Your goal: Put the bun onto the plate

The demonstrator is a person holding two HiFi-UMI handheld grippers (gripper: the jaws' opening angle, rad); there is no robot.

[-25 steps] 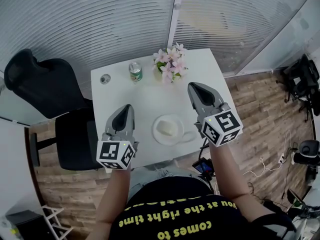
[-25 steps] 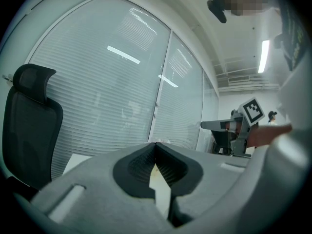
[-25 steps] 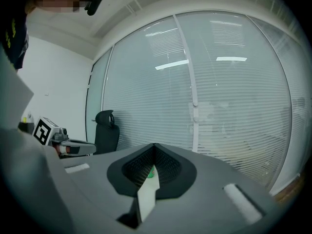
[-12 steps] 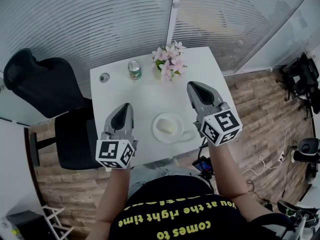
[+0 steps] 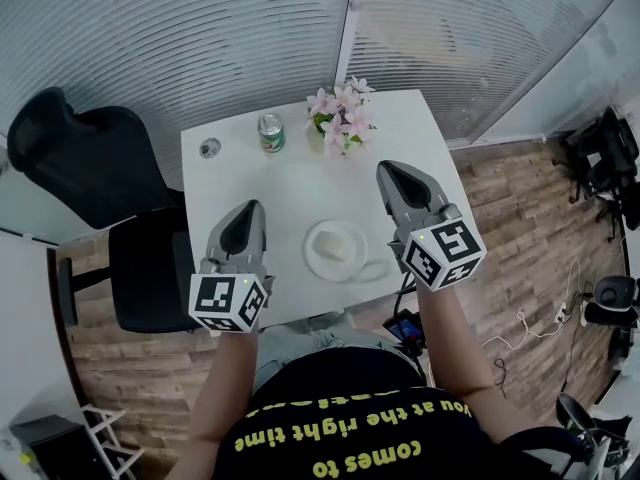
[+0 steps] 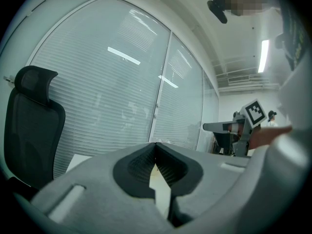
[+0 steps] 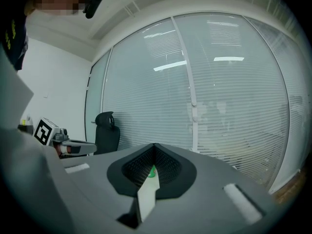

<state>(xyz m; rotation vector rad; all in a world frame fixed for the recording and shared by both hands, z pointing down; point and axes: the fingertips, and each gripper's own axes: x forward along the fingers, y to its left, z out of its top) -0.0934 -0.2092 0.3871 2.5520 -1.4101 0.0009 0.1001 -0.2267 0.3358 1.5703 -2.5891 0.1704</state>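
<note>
A pale bun (image 5: 337,249) lies on a white plate (image 5: 316,262) near the front edge of the white table (image 5: 290,193). My left gripper (image 5: 248,215) hovers left of the plate, jaws together, nothing between them. My right gripper (image 5: 393,173) hovers right of the plate, also shut and empty. In the left gripper view the jaws meet at their tips (image 6: 156,144), and the right gripper (image 6: 229,126) shows across the room. The right gripper view shows its jaws closed at the tips (image 7: 154,145), with the left gripper (image 7: 73,145) at the left.
A green can (image 5: 270,133), a small round lid (image 5: 209,149) and a pot of pink flowers (image 5: 340,118) stand along the table's far side. A black office chair (image 5: 95,168) sits left of the table. Blinds cover the glass wall behind.
</note>
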